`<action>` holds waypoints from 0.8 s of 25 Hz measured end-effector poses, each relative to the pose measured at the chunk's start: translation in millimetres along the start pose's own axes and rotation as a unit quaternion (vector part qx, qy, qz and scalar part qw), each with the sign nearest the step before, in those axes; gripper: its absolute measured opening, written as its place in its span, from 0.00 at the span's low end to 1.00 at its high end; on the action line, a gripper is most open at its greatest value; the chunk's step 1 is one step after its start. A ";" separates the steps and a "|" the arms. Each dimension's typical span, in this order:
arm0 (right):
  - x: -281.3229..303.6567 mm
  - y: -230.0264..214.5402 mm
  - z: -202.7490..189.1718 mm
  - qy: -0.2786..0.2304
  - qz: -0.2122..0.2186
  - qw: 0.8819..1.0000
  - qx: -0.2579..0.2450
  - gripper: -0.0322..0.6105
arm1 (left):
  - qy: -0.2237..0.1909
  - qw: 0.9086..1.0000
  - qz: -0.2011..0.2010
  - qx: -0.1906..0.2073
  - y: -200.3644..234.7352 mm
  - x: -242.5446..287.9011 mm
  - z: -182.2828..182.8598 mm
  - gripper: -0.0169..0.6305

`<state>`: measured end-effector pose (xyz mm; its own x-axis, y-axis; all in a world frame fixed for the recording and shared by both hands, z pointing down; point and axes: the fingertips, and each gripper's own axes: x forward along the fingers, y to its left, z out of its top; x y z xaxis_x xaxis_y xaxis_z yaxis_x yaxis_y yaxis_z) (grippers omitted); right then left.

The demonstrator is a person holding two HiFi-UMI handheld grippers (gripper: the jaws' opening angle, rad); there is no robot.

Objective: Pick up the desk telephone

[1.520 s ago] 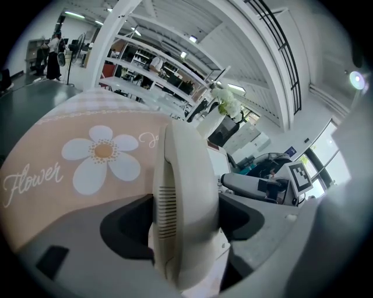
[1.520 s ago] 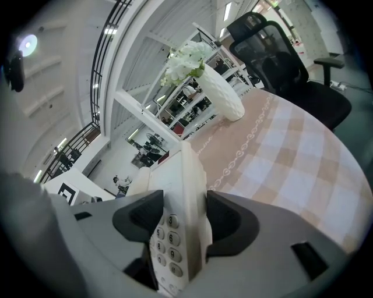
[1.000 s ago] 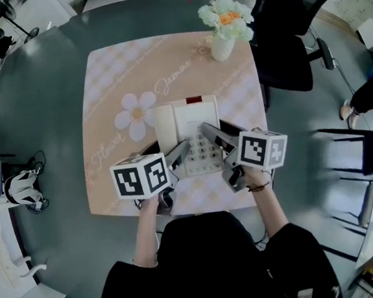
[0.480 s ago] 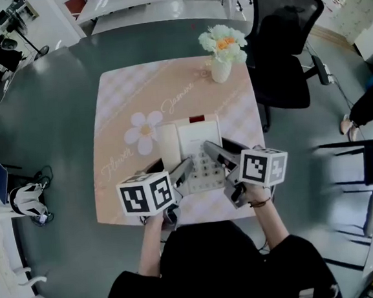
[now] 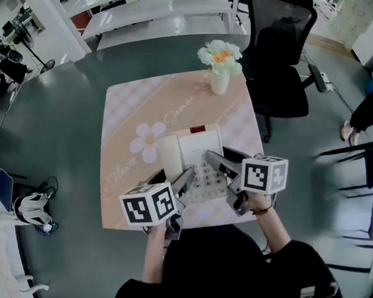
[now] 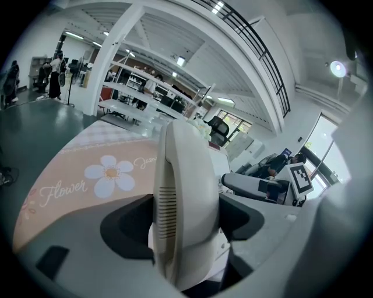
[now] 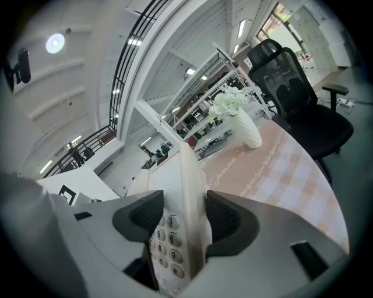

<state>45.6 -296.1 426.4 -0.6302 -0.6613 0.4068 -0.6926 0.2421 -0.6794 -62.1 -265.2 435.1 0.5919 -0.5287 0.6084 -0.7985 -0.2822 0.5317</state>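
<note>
The cream desk telephone [image 5: 198, 152] is over the middle of the peach tablecloth [image 5: 131, 111], its handset [image 5: 169, 154] on its left side. My left gripper [image 5: 171, 176] is shut on the handset [image 6: 183, 192], one jaw on each flank. My right gripper [image 5: 218, 156] is shut on the phone's right edge beside the keypad [image 7: 166, 236]. The phone looks held a little above the cloth and tilted; its underside is hidden. In the gripper views my left gripper [image 6: 183, 218] and right gripper [image 7: 185, 218] both press tight against the plastic.
A white vase of flowers [image 5: 220, 77] stands at the table's far right corner. A black office chair [image 5: 282, 59] is just beyond it. White tables run along the back, and a dark chair frame [image 5: 349, 157] stands right.
The table looks smaller and lower in the head view while the phone keeps its size. The phone, held by both grippers, has come up towards the camera.
</note>
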 end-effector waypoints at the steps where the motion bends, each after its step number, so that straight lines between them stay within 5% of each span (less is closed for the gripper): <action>1: -2.2 2.3 1.0 -0.002 0.001 1.000 -0.001 0.39 | -0.002 1.000 -0.001 0.002 -1.9 -2.1 0.7 0.53; 20: -33.1 30.5 18.9 -0.036 0.027 0.998 -0.037 0.39 | -0.045 0.999 0.002 0.028 -29.0 -29.8 9.4 0.53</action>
<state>52.0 -280.2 380.7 -0.6429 -0.6939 0.3243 -0.6835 0.3288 -0.6517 -57.6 -248.8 396.0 0.5782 -0.5991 0.5539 -0.8074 -0.3225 0.4940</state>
